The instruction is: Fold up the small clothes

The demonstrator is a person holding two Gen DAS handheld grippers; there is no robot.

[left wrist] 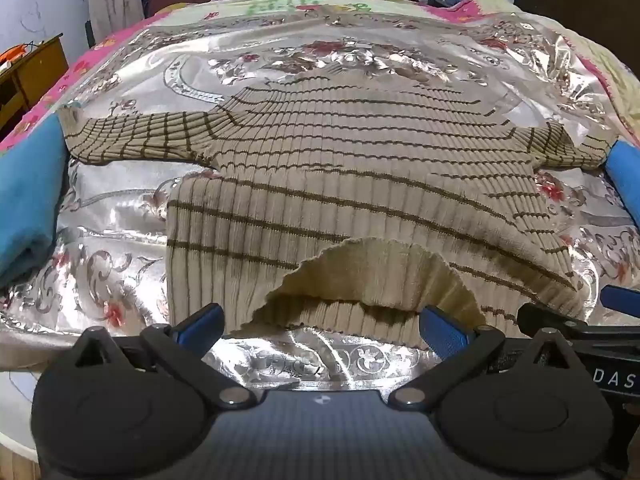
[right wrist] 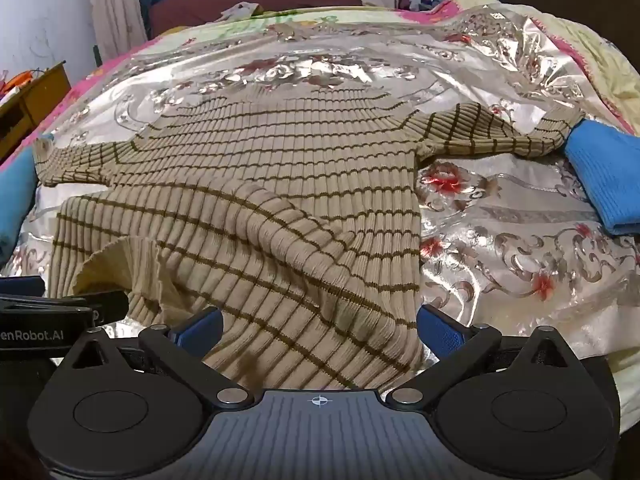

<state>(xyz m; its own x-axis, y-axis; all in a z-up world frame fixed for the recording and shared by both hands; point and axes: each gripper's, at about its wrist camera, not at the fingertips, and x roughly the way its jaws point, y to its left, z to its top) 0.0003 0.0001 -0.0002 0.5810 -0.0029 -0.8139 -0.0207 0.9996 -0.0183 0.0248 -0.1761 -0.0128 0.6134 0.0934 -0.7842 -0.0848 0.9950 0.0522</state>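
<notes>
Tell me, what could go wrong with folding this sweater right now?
1. The hem is rumpled and turned up near the left gripper, so a fold could trap that wrinkle.
2. The shiny cover looks slick; the sweater may slide when pulled.
3. Both sleeve ends reach the blue cloths; dragging a sleeve might pull one along. Both grippers, the right gripper included, are open, holding nothing.

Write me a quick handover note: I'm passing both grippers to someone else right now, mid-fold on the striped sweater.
Left gripper: open, at the near hem, holding nothing.
Right gripper: open, with the sweater's near corner lying between its fingers, not clamped.
Striped sweater: spread on the shiny floral sheet, both sleeves out to the sides; near hem rumpled and partly turned up.
Blue folded cloths lie by each cuff.
Done: sweater laid out.
Left: every fold; likely flatten the hem, then bring in the sleeves.
</notes>
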